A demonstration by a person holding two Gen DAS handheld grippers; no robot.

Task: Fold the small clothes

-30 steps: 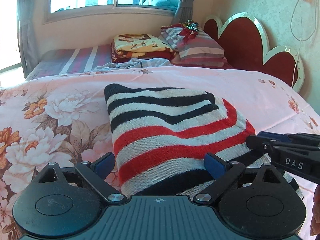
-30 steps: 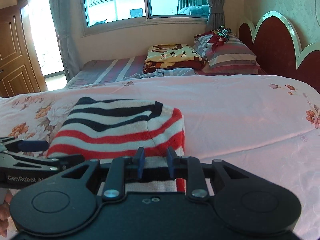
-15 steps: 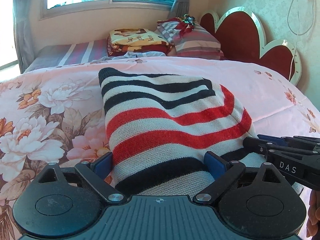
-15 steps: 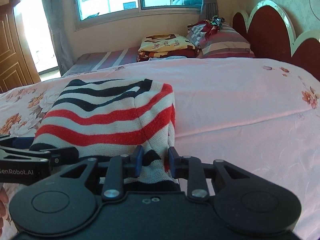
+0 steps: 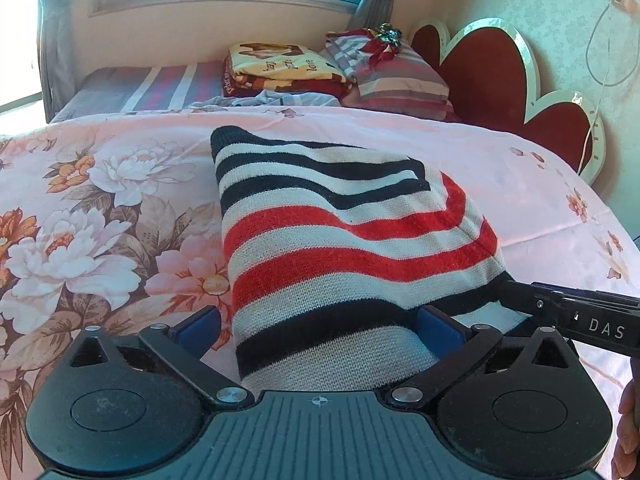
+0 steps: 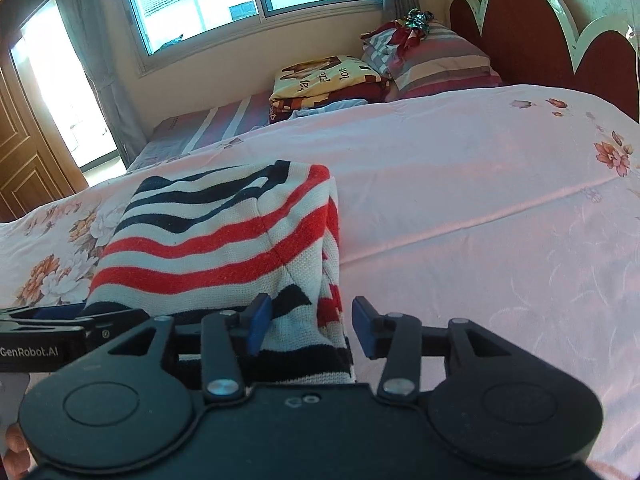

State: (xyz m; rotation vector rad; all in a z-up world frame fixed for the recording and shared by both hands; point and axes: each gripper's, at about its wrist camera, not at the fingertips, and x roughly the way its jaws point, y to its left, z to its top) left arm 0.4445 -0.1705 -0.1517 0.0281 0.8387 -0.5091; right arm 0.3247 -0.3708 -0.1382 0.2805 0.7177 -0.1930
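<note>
On pink bedspread [image 5: 500, 168], striped sweater [image 5: 340, 248] lies lengthwise toward window.

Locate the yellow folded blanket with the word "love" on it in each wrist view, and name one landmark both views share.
Left wrist view: the yellow folded blanket lies upper centre, at the far end of the bed, left of the striped pillow.
Right wrist view: the blanket is upper centre, again just left of the pillow.
Shared landmark: the red scalloped headboard, right of the pillow.
</note>
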